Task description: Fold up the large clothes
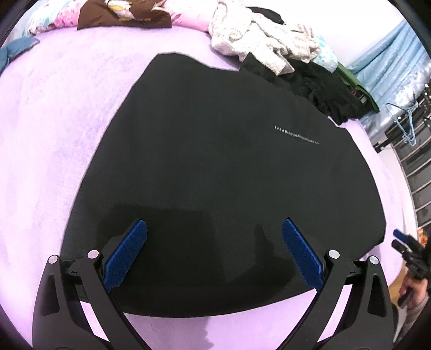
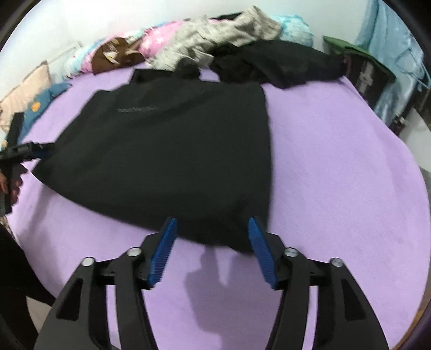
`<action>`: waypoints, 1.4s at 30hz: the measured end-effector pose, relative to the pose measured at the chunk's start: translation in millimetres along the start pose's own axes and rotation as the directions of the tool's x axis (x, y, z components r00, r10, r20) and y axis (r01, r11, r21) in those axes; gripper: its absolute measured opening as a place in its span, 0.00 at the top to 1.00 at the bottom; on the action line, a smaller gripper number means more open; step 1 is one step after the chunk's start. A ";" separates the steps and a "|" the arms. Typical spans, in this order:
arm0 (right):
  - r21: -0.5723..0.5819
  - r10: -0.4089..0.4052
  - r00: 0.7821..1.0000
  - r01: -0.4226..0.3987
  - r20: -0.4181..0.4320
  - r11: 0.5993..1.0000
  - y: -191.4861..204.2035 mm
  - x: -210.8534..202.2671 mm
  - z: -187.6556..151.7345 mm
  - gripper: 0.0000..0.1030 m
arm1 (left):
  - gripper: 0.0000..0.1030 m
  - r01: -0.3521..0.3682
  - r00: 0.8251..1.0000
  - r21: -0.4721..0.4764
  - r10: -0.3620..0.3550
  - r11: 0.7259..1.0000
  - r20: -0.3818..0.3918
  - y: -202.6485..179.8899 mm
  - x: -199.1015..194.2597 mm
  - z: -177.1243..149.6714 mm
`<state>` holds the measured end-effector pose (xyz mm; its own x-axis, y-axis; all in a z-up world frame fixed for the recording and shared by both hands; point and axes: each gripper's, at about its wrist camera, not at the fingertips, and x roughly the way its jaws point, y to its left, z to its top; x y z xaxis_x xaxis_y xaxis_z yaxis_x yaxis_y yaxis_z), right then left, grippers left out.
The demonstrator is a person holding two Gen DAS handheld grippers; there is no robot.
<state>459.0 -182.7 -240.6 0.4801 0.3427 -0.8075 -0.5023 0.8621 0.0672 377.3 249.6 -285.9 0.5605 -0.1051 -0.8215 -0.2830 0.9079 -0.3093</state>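
The black garment [image 1: 215, 167] lies flat across the centre of both views on the purple bedspread [image 1: 54, 134], spread smooth with its edges squared, evidently laid out so a fold can be made cleanly. A line of small print sits right of centre in the left wrist view.

The left gripper [image 1: 214, 250] hangs over the garment's near hem at lower centre, jaws wide apart, nothing between the pads.

The right gripper [image 2: 212, 247] stands at lower centre of its view above the garment's near corner, jaws parted and empty; the cloth lies below them, not pinched.

A heap of unfolded clothes [image 1: 269, 45] is kept at the upper right, clear of the working area. Pillows [image 1: 121, 13] line the top edge.
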 end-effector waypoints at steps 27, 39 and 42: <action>-0.043 -0.038 0.997 0.036 -0.060 0.998 57.9 141.9 36.6 0.27 | 0.06 -0.019 0.997 0.088 0.026 0.996 -0.075 -16.4 57.5 -1.4; -0.020 0.020 1.000 -0.019 0.024 1.000 72.6 110.4 50.1 0.25 | 0.06 0.171 0.985 -0.195 -0.169 0.966 0.023 36.7 -2.5 -3.0; -0.052 0.062 0.996 -0.059 0.071 0.997 92.1 96.7 60.2 0.22 | 0.06 0.246 0.969 -0.282 -0.241 0.927 0.053 54.2 -20.2 -16.6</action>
<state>502.4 -47.7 -277.2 0.4977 0.4213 -0.7582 -0.5666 0.8197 0.0835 337.7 294.2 -294.1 0.6525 -0.2989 -0.6964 -0.3445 0.7015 -0.6239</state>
